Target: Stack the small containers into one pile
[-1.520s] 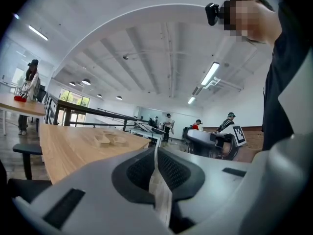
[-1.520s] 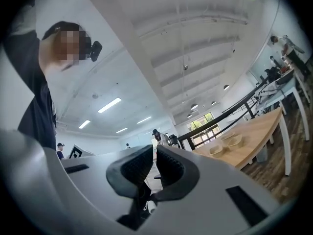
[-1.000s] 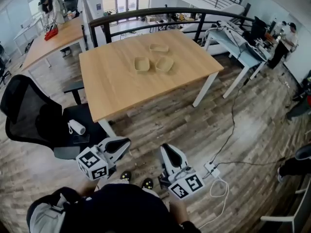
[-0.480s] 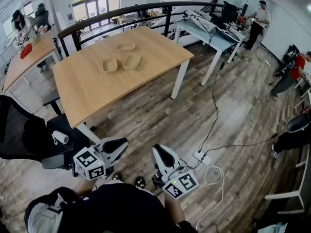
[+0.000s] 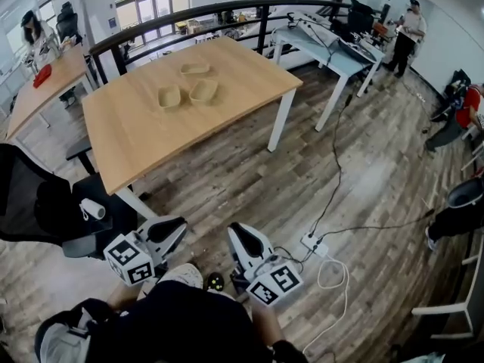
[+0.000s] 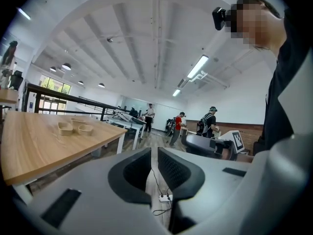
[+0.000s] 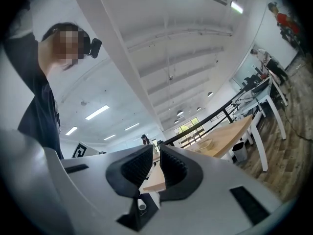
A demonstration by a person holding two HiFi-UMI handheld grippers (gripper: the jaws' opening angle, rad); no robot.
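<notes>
Three small beige containers lie apart near the far side of the wooden table: one on the left, one beside it, one behind them. The left gripper view shows them far off, and the right gripper view shows them as small shapes. My left gripper and right gripper hang low over the wooden floor, well short of the table. Both are shut with nothing between the jaws.
A black office chair with a white roll on its seat stands left of me. A power strip and cables lie on the floor at the right. A white desk, a black railing and people stand beyond the table.
The head view has swung, so the table now sits further left. Both grippers have sunk a little towards my body. Their jaws stayed shut.
</notes>
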